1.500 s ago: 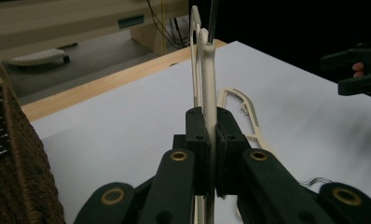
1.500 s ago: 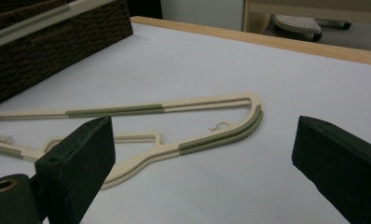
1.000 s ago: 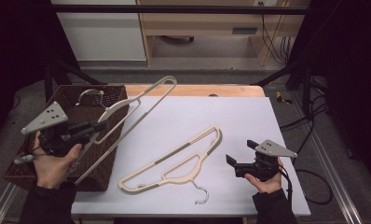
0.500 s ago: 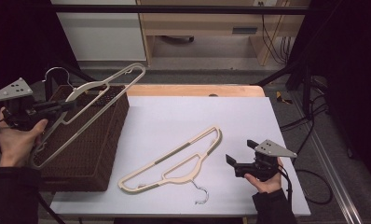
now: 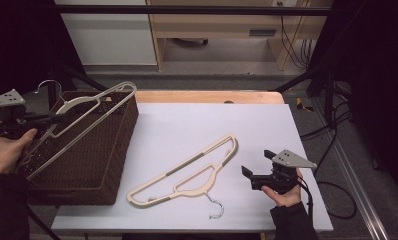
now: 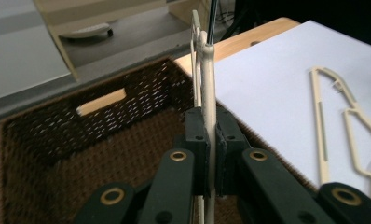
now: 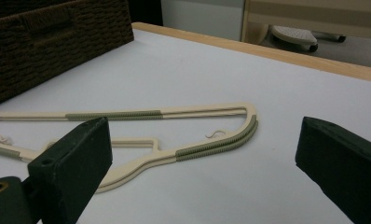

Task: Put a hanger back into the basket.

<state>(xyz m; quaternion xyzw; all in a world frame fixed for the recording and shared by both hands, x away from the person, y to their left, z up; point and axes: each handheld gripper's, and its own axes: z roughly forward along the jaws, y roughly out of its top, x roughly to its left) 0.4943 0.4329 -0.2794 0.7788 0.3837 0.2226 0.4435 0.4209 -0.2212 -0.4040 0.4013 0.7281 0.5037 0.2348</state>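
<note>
My left gripper [image 5: 54,119] is shut on a cream plastic hanger [image 5: 89,106], which hangs tilted over the brown woven basket [image 5: 94,167] at the table's left. In the left gripper view the jaws [image 6: 210,128] pinch the hanger's thin edge [image 6: 207,65] above the basket's inside [image 6: 58,154]. A second cream hanger [image 5: 187,172] with a metal hook lies flat on the white table top. My right gripper [image 5: 252,172] rests open near the front right, pointing at that hanger. In the right gripper view its wide-apart jaws [image 7: 204,158] frame the flat hanger [image 7: 127,115], with nothing between them.
The basket's wall [image 7: 48,42] stands left of the flat hanger. A wooden strip [image 5: 207,96] edges the table's far side. Cables [image 5: 332,130] hang beside the right edge. White table surface [image 5: 212,125] lies between basket and right gripper.
My left hand has carried the held hanger leftward, from above the basket's right rim to over the basket. The right gripper and the flat hanger have stayed still.
</note>
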